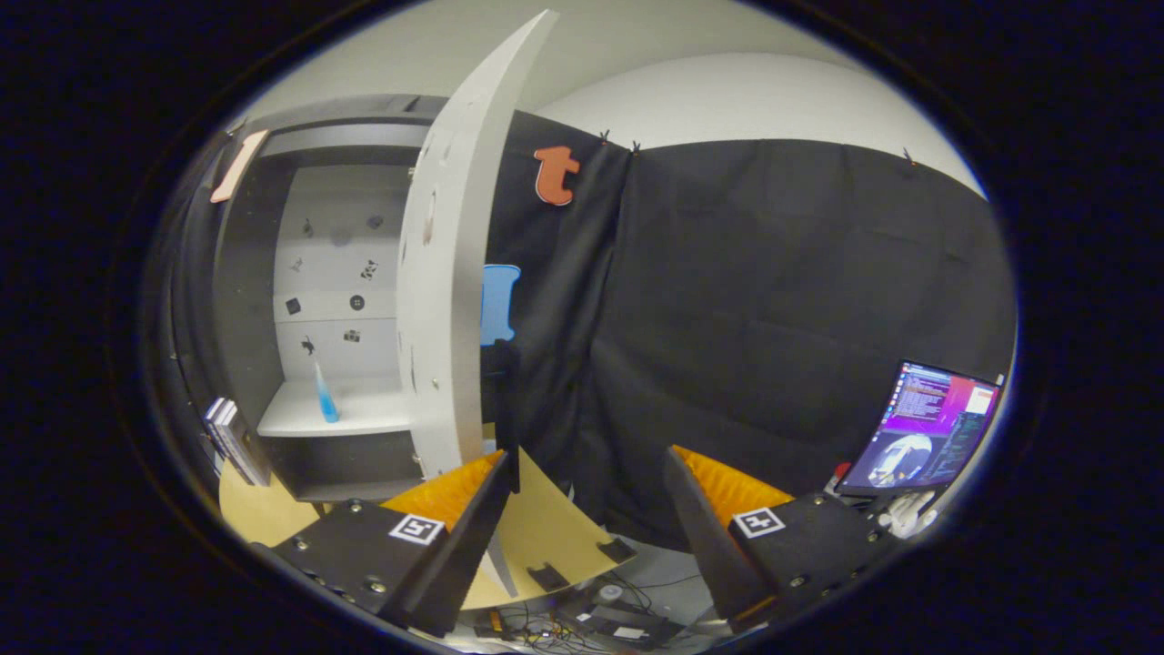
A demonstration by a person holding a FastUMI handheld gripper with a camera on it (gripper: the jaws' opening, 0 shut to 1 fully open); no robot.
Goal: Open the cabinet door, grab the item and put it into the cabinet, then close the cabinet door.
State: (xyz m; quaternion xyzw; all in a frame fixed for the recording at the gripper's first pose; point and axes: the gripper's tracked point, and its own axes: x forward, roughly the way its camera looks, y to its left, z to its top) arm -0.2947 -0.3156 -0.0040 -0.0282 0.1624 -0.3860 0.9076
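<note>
Jaws (591,473) spread wide apart, gripping nothing, with only open air and black cloth between them. Left finger (482,509) reaching up just beside the lower edge of the open cabinet door (446,300), near it or perhaps touching; contact impossible to judge from this angle. Right finger (696,509) well clear of the door, set against the black cloth wall (773,300).

Just ahead of the left finger, the pale grey cabinet door swung out edge-on, standing upright and dividing the cabinet from the cloth wall. Several small holes and fittings visible on its inner face.

Beyond the door and to its left, the cabinet (245,318) itself: dark grey outer frame, lighter back panel dotted with small dark marks. Inside, on the pale shelf (341,414), a slim blue cone-shaped item (325,396) standing upright, tip upward, near the middle of the shelf and apart from the walls.

Below the cabinet and behind the fingers, a tan table (546,537) carrying the cabinet, with two small dark blocks near its front edge. At the cabinet's lower left corner, a small stack of flat things (232,437), too small to identify.

Under the table's edge, a tangle of cables and small devices (582,623) on the floor.

Far off beyond the right finger, a lit laptop screen (928,432) tilted against the cloth.
</note>
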